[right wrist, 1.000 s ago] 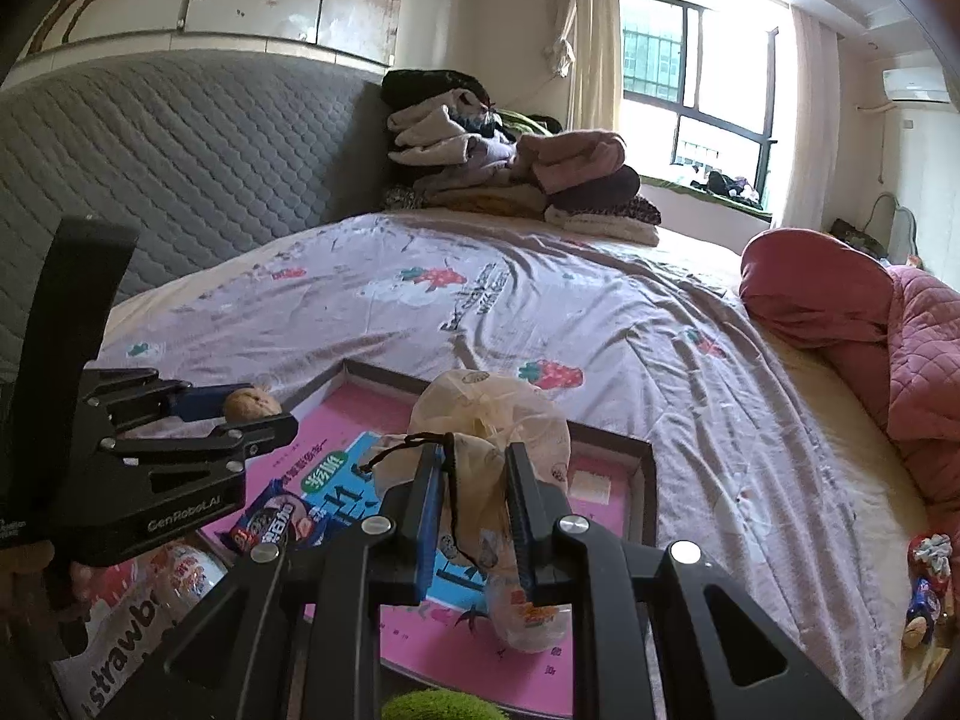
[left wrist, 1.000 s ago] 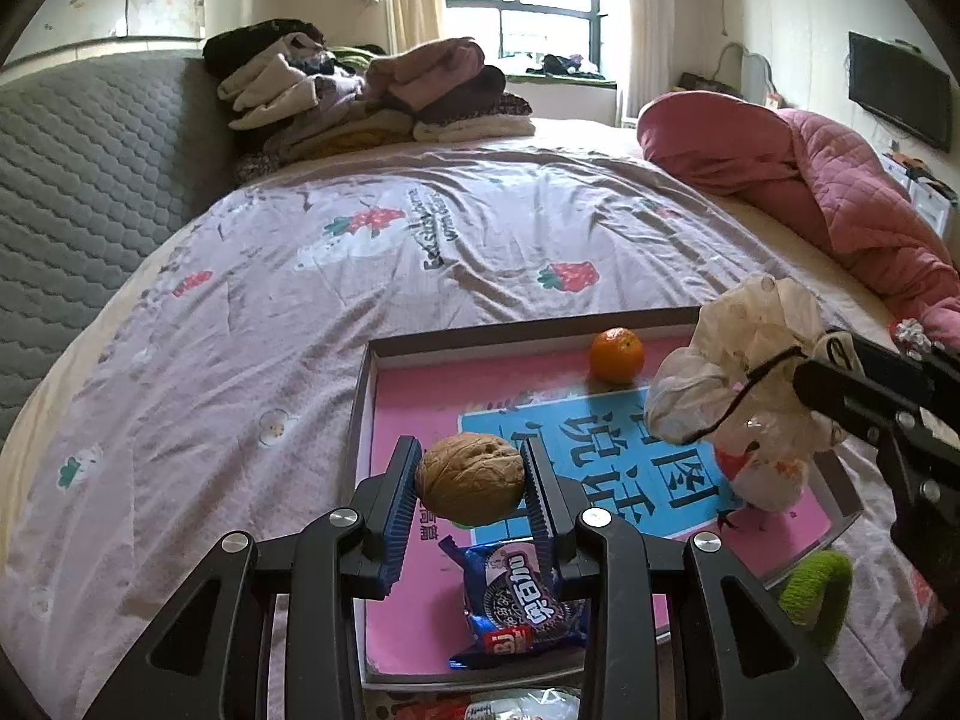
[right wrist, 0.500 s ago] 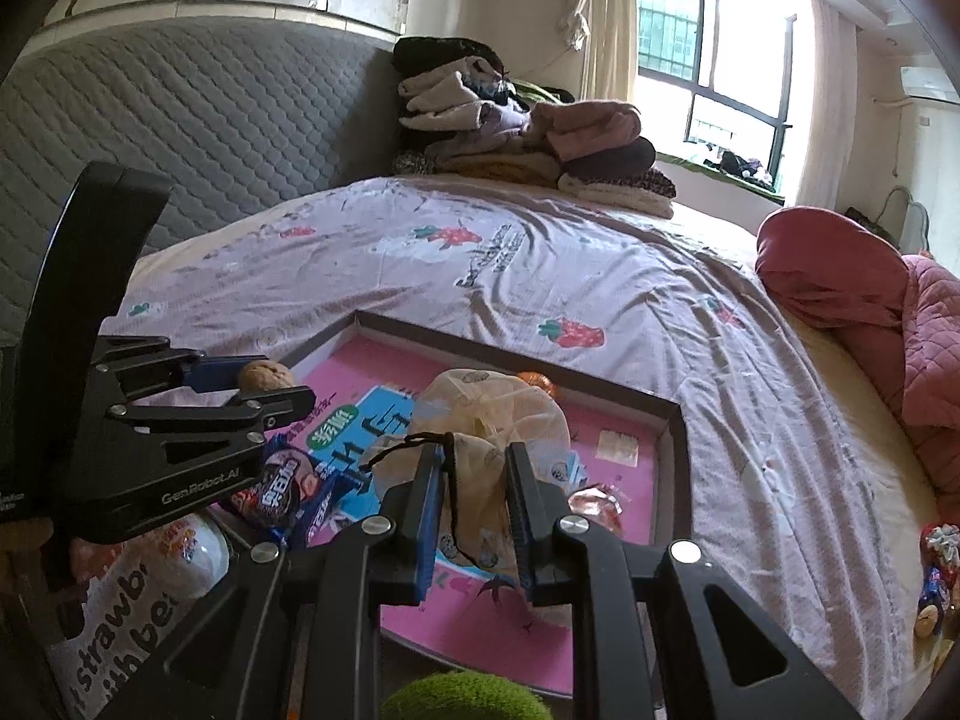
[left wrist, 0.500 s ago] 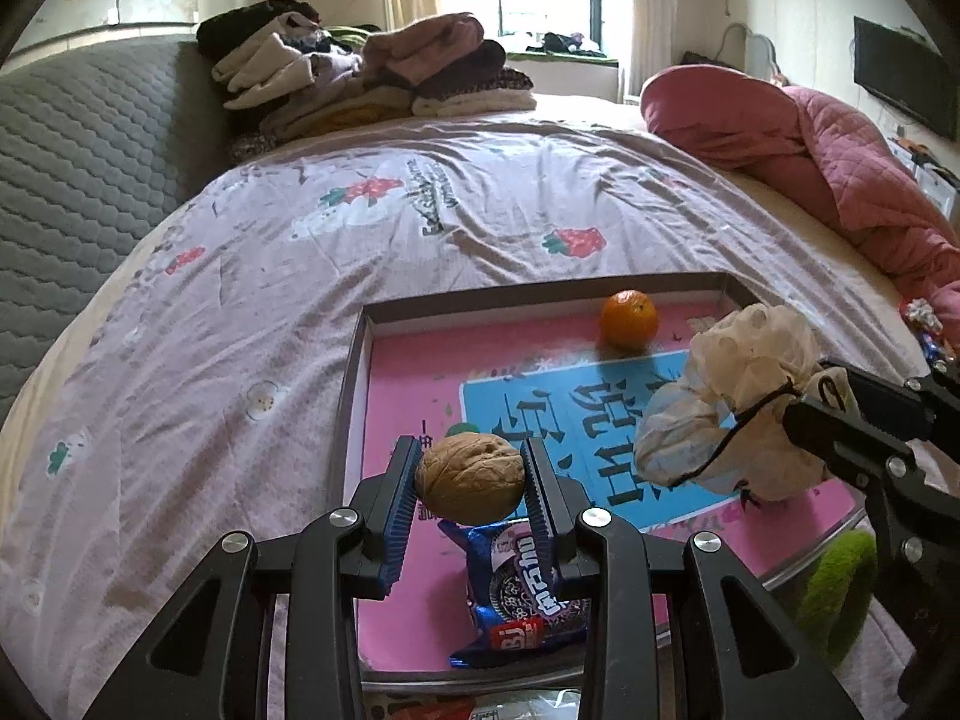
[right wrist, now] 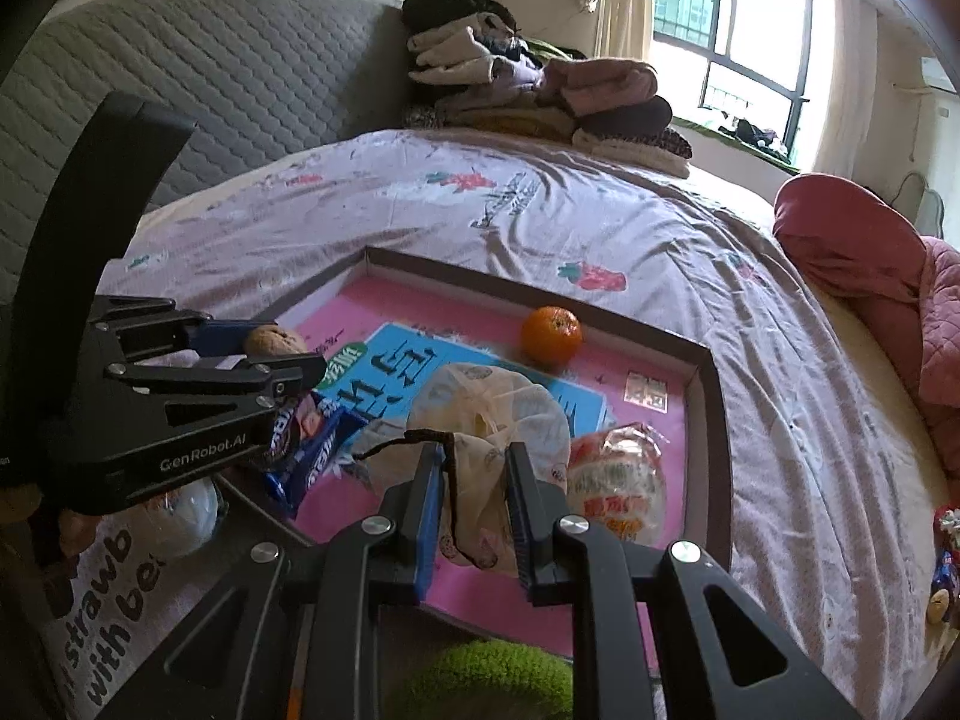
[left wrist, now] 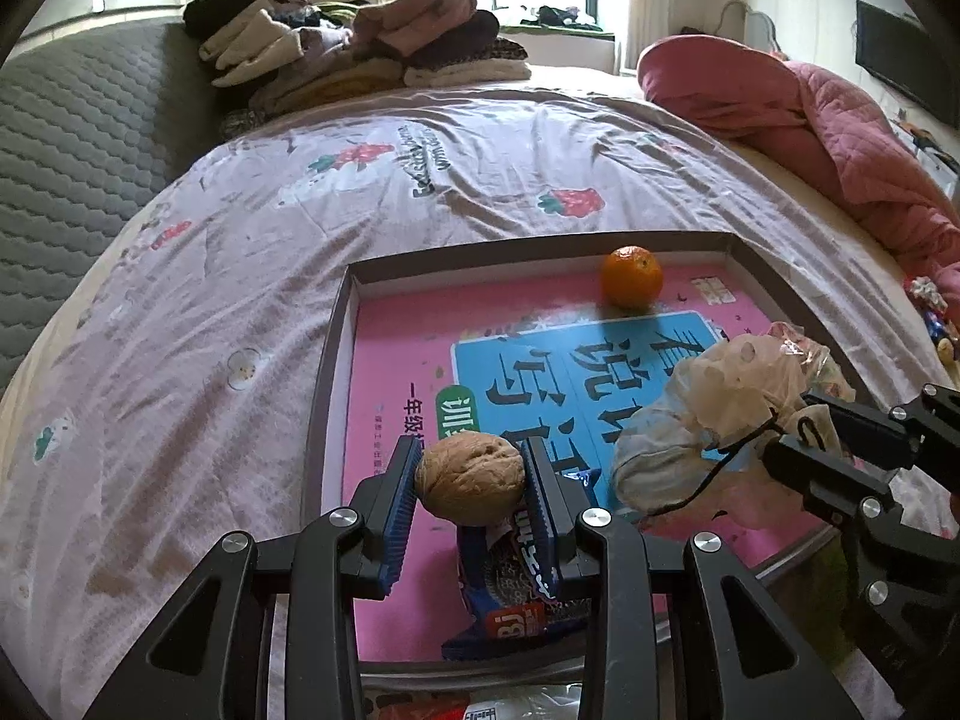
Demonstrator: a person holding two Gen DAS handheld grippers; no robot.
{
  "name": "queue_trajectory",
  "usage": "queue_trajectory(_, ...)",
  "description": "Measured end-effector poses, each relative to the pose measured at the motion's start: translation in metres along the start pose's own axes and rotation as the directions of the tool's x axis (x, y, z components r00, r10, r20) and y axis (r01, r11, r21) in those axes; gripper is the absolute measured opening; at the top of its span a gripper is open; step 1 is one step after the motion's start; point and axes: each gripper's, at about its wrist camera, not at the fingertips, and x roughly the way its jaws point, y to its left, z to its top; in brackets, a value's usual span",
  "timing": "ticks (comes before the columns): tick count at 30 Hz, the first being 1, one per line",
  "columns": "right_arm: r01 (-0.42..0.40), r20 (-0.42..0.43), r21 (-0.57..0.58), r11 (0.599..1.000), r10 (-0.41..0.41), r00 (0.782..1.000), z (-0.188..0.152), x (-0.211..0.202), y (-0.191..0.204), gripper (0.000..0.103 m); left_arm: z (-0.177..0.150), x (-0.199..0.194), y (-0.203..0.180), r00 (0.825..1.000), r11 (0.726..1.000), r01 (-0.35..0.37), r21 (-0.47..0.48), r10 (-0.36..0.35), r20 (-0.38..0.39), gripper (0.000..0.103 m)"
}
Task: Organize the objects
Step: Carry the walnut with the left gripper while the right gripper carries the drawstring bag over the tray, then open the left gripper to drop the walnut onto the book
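My left gripper (left wrist: 471, 483) is shut on a brown walnut (left wrist: 471, 478) and holds it above the near left part of a dark-rimmed tray (left wrist: 327, 354) with a pink and blue floor. My right gripper (right wrist: 474, 486) is shut on a cream drawstring pouch (right wrist: 492, 414) over the tray's near right part. The pouch also shows in the left wrist view (left wrist: 714, 414), and the walnut in the right wrist view (right wrist: 273, 340). In the tray lie an orange (left wrist: 632, 275), a blue biscuit packet (left wrist: 510, 588) under the walnut, and a clear snack bag (right wrist: 618, 489).
The tray lies on a bed with a lilac strawberry sheet (left wrist: 240, 276). Folded clothes (left wrist: 360, 54) are piled at the far end, and a pink quilt (left wrist: 828, 126) lies at the right. A green fuzzy thing (right wrist: 492, 681) and a strawberry-print bag (right wrist: 114, 594) sit near me.
Both grippers have come down and forward over the tray, each still holding its object. The tray and the orange look larger and closer.
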Motion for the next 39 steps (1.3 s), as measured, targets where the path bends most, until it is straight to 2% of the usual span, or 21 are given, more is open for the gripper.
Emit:
queue_trajectory(19,-0.016,-0.079,-0.012,1.0,0.015,0.997,-0.0081,0.0065,0.0047,0.022,-0.0042,0.0035,-0.0037,0.999,0.999,0.029,0.013,-0.029,-0.02,0.035)
queue_trajectory(24,-0.021,-0.091,-0.016,1.0,0.02,0.996,-0.0087,0.0061,0.006,0.028,-0.0044,0.0036,-0.0046,0.999,0.999,0.03,0.013,-0.03,-0.022,0.035)
queue_trajectory(39,-0.025,-0.08,0.006,1.0,0.025,0.997,-0.0069,-0.0002,0.004,0.031,-0.0028,0.0066,-0.0077,0.999,0.999,0.038,0.031,-0.037,-0.023,0.038)
